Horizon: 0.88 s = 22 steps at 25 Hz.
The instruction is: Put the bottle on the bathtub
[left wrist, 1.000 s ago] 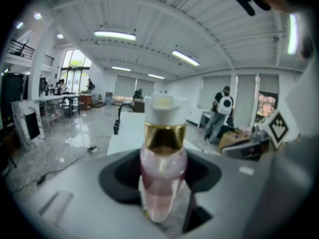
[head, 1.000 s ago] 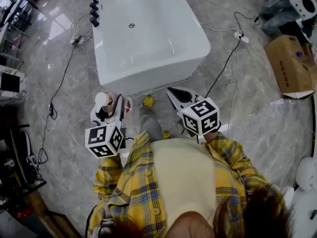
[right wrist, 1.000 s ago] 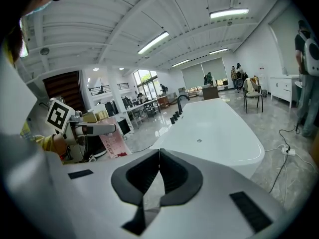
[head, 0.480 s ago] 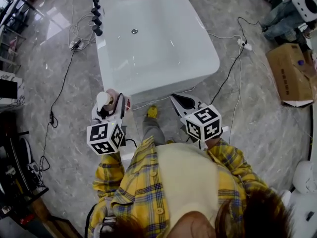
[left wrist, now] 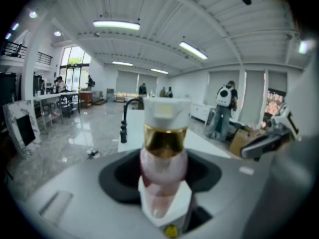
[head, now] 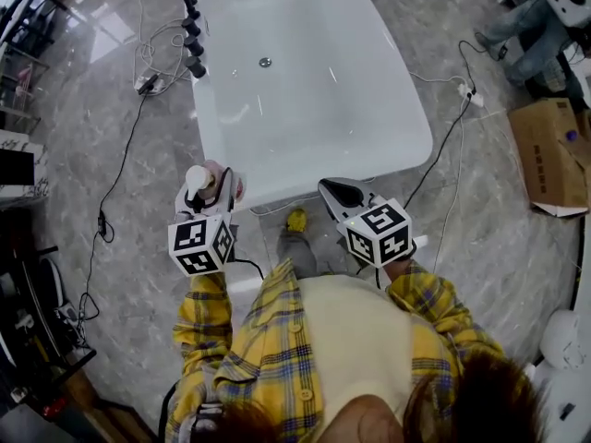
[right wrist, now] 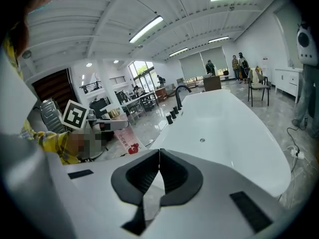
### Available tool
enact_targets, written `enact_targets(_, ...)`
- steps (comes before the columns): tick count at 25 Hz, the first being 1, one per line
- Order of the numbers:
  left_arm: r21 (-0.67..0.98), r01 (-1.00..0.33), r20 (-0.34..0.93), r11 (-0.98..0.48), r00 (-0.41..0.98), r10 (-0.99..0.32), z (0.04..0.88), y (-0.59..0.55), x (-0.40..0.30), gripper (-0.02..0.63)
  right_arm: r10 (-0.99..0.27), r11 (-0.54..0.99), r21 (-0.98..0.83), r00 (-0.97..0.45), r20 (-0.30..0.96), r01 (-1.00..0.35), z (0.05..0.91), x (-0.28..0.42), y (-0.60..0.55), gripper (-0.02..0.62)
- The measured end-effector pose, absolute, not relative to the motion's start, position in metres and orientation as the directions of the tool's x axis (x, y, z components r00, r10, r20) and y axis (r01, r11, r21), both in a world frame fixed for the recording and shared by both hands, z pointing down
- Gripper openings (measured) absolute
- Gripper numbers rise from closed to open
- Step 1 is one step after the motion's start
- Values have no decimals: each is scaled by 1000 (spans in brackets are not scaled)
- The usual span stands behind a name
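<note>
A pink bottle (head: 199,181) with a white cap and a gold band stands upright between the jaws of my left gripper (head: 211,192), which is shut on it. In the left gripper view the bottle (left wrist: 163,156) fills the middle, gripped low on its body. The left gripper (left wrist: 164,188) hangs over the floor just short of the near left corner of the white bathtub (head: 319,166). My right gripper (head: 338,192) is shut with nothing in it, its tips at the tub's near rim. In the right gripper view its jaws (right wrist: 159,156) meet over the bathtub (right wrist: 239,133).
A black faucet (head: 191,28) rises at the tub's far left rim. Cables (head: 115,155) run over the marble floor on both sides of the tub. A cardboard box (head: 552,150) lies at the right. A yellow shoe (head: 296,220) stands below the tub's near end.
Both grippers have moved forward toward the bathtub, which now lies nearer in the head view. The bottle stays in the left gripper. The right gripper now reaches the near rim.
</note>
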State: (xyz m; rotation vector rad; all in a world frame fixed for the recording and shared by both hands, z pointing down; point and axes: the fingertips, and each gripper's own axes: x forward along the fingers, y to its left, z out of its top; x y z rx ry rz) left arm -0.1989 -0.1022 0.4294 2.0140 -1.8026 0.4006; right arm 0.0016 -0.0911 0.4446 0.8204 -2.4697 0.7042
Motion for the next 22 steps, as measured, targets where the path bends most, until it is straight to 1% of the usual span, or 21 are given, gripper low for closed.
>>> enact_targets(9,101,-992,498,-79,119,-859,467,-170,-245,224,-396,684,-326,-708,586,-652,463,-28,-135,14)
enact_targets(22,95,-995,521,-31,76,-850,520,-243,-300,224,-372,655,-322,-663,650,-683,488,-40,-156,14)
